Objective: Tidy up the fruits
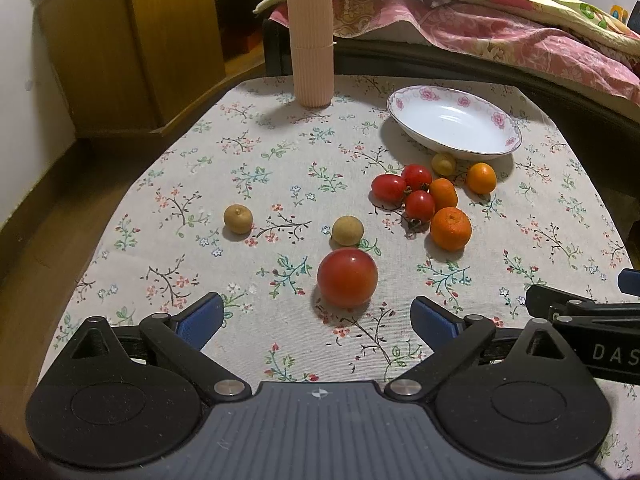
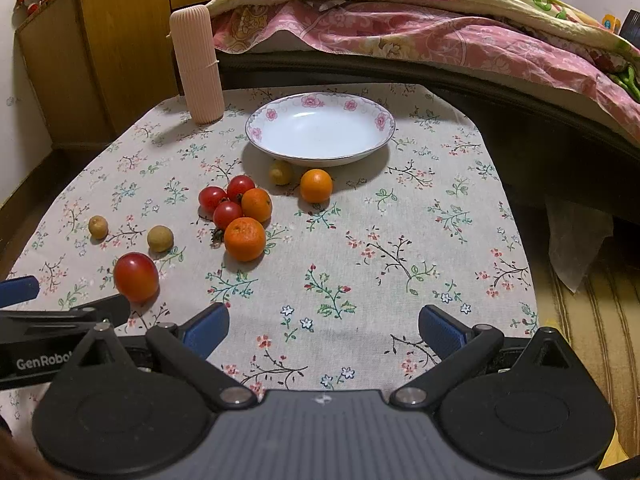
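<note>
Fruit lies on a flowered tablecloth. A large red tomato (image 1: 347,277) (image 2: 136,276) sits just ahead of my open, empty left gripper (image 1: 316,312). Beyond it lie two brown longans (image 1: 347,231) (image 1: 238,219), three cherry tomatoes (image 1: 419,205) and three small oranges (image 1: 451,228) (image 2: 245,239) in a cluster. A yellowish longan (image 2: 280,172) and an orange (image 2: 316,185) lie by the empty white floral plate (image 1: 412,98) (image 2: 260,118). My right gripper (image 2: 324,330) is open and empty over bare cloth.
A tall ribbed pink container (image 1: 311,44) (image 2: 198,64) stands at the table's far left. A bed with a pink quilt (image 2: 420,28) runs behind the table. A wooden cabinet (image 1: 132,40) stands at left. The table edge drops off at right.
</note>
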